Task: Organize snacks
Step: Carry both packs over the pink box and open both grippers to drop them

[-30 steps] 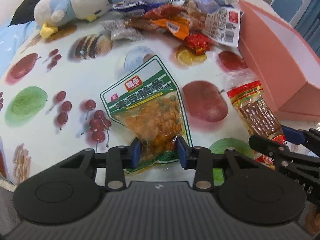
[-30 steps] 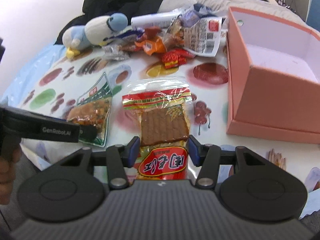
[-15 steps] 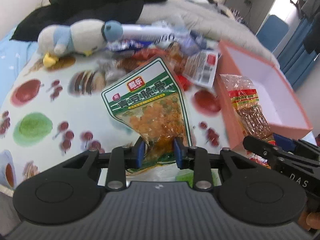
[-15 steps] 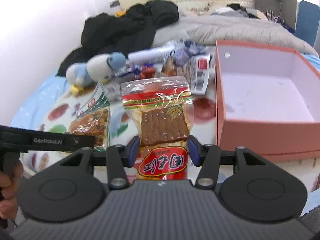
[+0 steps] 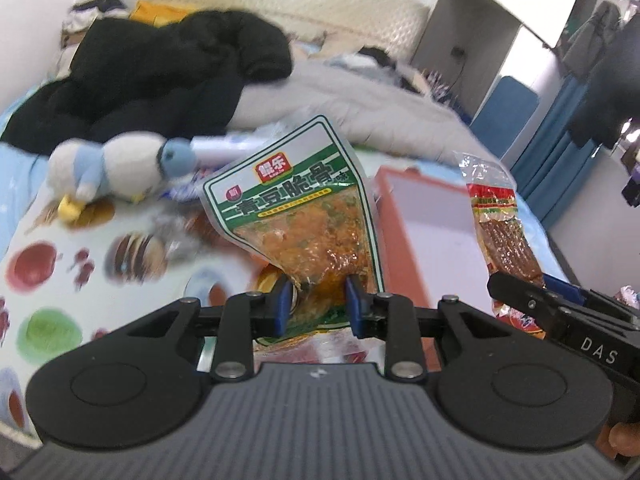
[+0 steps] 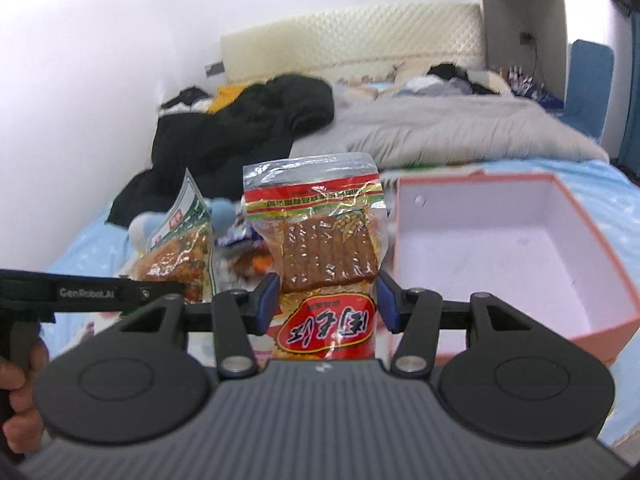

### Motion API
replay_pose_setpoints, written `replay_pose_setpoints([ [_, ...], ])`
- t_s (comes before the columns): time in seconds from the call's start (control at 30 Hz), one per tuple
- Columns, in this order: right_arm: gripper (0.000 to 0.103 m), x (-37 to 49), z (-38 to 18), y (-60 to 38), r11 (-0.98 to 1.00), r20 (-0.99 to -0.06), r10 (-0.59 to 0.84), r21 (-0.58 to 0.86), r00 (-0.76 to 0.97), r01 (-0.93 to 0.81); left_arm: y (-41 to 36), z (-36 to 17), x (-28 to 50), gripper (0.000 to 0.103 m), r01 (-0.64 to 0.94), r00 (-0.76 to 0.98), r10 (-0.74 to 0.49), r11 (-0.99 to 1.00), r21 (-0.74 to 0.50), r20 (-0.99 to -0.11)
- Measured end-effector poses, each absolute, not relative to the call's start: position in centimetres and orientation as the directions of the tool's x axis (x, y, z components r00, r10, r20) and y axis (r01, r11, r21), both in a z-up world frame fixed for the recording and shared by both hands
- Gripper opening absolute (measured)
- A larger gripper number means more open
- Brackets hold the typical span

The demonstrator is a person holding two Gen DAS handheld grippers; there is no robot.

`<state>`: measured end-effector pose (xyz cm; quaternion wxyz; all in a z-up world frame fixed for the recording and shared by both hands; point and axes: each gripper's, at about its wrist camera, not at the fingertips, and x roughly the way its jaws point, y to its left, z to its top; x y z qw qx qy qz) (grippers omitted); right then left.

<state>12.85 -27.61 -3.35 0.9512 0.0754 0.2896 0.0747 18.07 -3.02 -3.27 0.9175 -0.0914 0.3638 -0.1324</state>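
Two handheld grippers are lifting snack packets above a fruit-print cloth [image 5: 48,280] spread on a bed. The left gripper [image 5: 319,300] is clenching the lower end of a green pouch [image 5: 304,216], its jaws having just been closing on it. The right gripper [image 6: 327,300] is gripping a red packet [image 6: 326,248] of brown bars. A pink box [image 6: 600,248] is sitting open just right of the packets, with a plush toy [image 5: 116,172] lying beyond.
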Motion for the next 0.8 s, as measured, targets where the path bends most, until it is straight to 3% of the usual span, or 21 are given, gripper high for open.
replay_pose_setpoints([
  [0.37,0.053,14.6,1.2,-32.2,0.984,-0.447,0.123,0.171,0.886,-0.05,-10.8,2.3,21.2,0.032,0.286,0.73,-0.383,0.923,-0.257,-0.566],
  [0.57,0.053,16.2,0.2,-36.2,0.982,-0.46,0.067,0.188,0.886,0.023,-15.9,1.0,24.6,0.032,0.326,0.68,-0.417,0.909,-0.26,-0.604],
  [0.8,0.053,19.2,-3.9,-40.3,0.975,-0.546,-0.001,0.186,0.838,0.122,-21.6,-3.9,29.2,0.032,0.376,0.578,-0.438,0.892,-0.251,-0.689],
])
